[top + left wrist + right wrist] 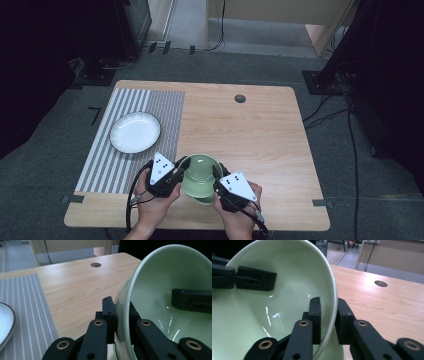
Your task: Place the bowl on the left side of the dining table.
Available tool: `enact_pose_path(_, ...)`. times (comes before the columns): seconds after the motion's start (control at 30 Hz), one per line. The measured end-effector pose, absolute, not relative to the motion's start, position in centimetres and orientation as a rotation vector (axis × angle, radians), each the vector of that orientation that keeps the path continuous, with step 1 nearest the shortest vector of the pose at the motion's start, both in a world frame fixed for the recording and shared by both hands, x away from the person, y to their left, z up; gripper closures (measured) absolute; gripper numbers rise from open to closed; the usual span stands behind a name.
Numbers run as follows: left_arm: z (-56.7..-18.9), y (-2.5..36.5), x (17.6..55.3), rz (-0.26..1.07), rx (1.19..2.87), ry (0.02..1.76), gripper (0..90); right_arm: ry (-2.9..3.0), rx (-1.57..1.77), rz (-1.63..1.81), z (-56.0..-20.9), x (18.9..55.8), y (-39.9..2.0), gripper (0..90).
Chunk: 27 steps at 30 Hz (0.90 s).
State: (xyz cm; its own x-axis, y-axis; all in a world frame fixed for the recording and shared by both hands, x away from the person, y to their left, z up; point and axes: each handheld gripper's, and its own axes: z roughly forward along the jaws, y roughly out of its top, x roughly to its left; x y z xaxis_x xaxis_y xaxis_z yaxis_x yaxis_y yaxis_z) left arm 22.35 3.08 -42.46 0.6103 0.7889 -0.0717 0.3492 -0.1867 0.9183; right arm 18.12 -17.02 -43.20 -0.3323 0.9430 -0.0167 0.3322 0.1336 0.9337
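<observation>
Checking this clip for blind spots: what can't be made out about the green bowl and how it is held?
- Green bowl, high view: its underside and any contact with the table are hidden by its own body and the hands.
- Left tongs, left gripper view: pad faces hidden by the rim.
- Right tongs, right gripper view: bowl's lower part cut off by the bottom edge.

Even overhead light; dark, soft surroundings; sharp close-ups.

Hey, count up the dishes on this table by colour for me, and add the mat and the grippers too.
Green bowls: 1, the green bowl, tilted, its rim clamped by the left gripper and the right gripper
White plates: 1, the white plate
Striped mats: 1, the striped mat under the plate
Grippers: 2
Total: 5
</observation>
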Motion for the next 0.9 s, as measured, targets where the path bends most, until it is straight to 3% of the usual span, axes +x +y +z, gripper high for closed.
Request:
enact_pose_path(0.13, -42.8, 2.2, 22.2, 0.487, 1.810, 0.929, 83.0, 1.665, 1.192, 1.164, -42.9, 17.6, -17.0, 84.8)
enact_pose_path(0.6, -43.0, 2.7, 22.4, 0.451, 1.792, 0.950, 84.7, 1.595, 1.110, 1.132, -43.3, 16.7, -16.4, 83.8)
enact_pose_path(0.67, -42.8, 2.8, 22.5, 0.469, 1.791, 0.954, 84.7, 1.620, 1.122, 1.195, -43.2, 16.9, -16.7, 75.2)
enact_pose_path(0.7, -42.8, 3.0, 22.6, 0.477, 1.785, 0.961, 84.7, 1.620, 1.122, 1.195, -43.2, 16.9, -16.7, 75.2)
enact_pose_path(0.73, -42.7, 3.6, 22.9, 0.468, 1.769, 0.972, 84.7, 1.655, 1.125, 1.246, -43.1, 16.9, -16.7, 66.3)
enact_pose_path(0.77, -42.7, 3.6, 22.9, 0.468, 1.769, 0.972, 84.7, 1.655, 1.125, 1.246, -43.1, 16.9, -16.7, 66.3)
enact_pose_path(0.9, -42.2, 5.2, 23.5, 0.473, 1.727, 1.006, 84.7, 1.752, 1.116, 1.332, -42.6, 17.2, -16.6, 38.8)
